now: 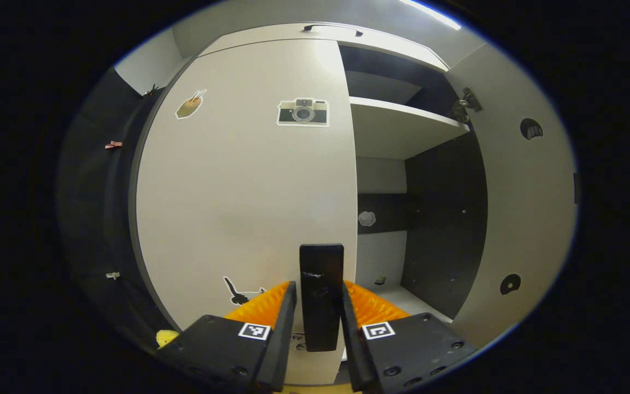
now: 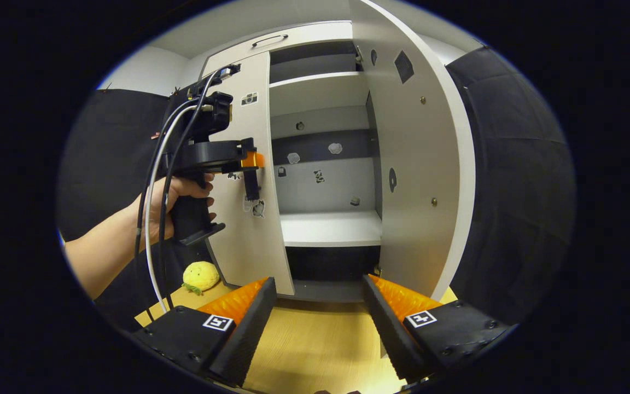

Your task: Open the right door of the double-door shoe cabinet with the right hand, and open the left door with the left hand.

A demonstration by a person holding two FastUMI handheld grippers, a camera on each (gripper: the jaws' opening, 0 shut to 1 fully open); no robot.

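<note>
The white shoe cabinet's left door (image 1: 238, 208) stands closed or nearly closed, with stickers on its face. Its black upright handle (image 1: 321, 317) sits between the fingers of my left gripper (image 1: 319, 290), which is shut on it. In the right gripper view a hand holds that left gripper (image 2: 252, 161) against the left door (image 2: 249, 235). The right door (image 2: 419, 164) is swung wide open, also seen at the right of the left gripper view as the right door (image 1: 523, 219). My right gripper (image 2: 319, 282) is open and holds nothing, low down in front of the open half.
White shelves (image 2: 330, 227) and dark inner panels show inside the cabinet. A drawer front with a handle (image 2: 269, 39) tops it. A yellow plush toy (image 2: 201, 275) lies at the left door's foot. The wooden surface (image 2: 315, 339) runs under my right gripper.
</note>
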